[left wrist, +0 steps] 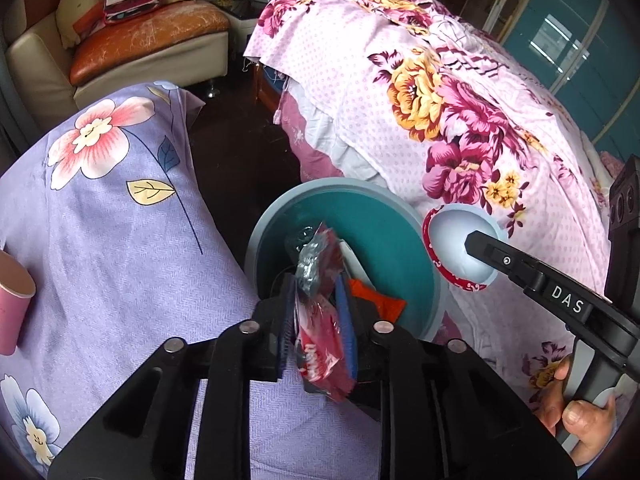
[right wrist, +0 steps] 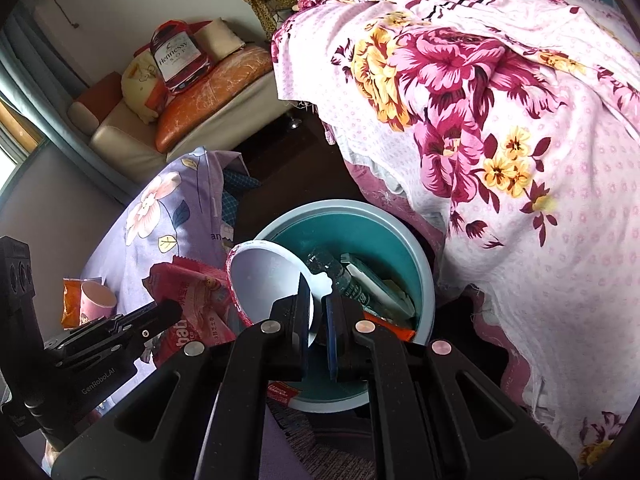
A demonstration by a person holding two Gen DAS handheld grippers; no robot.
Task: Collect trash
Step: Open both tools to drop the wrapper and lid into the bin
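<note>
My left gripper [left wrist: 318, 320] is shut on a red snack wrapper [left wrist: 320, 356] and holds it over the near rim of the teal trash bin [left wrist: 384, 216]. The wrapper also shows in the right wrist view [right wrist: 196, 300]. My right gripper [right wrist: 318, 320] is shut on the rim of a white paper bowl with a red patterned outside [right wrist: 268, 280], held over the bin's left edge [right wrist: 348, 208]. The bowl shows in the left wrist view [left wrist: 460, 244] at the bin's right rim. The bin holds a plastic bottle [right wrist: 340, 276], a white box [right wrist: 376, 288] and an orange wrapper [left wrist: 376, 300].
A pink paper cup [left wrist: 12, 304] stands on the lilac flowered cloth [left wrist: 120, 240] at left; it shows beside an orange packet [right wrist: 72, 300] in the right wrist view. A bed with a pink flowered sheet [left wrist: 460, 100] fills the right. A sofa [left wrist: 132, 48] stands behind.
</note>
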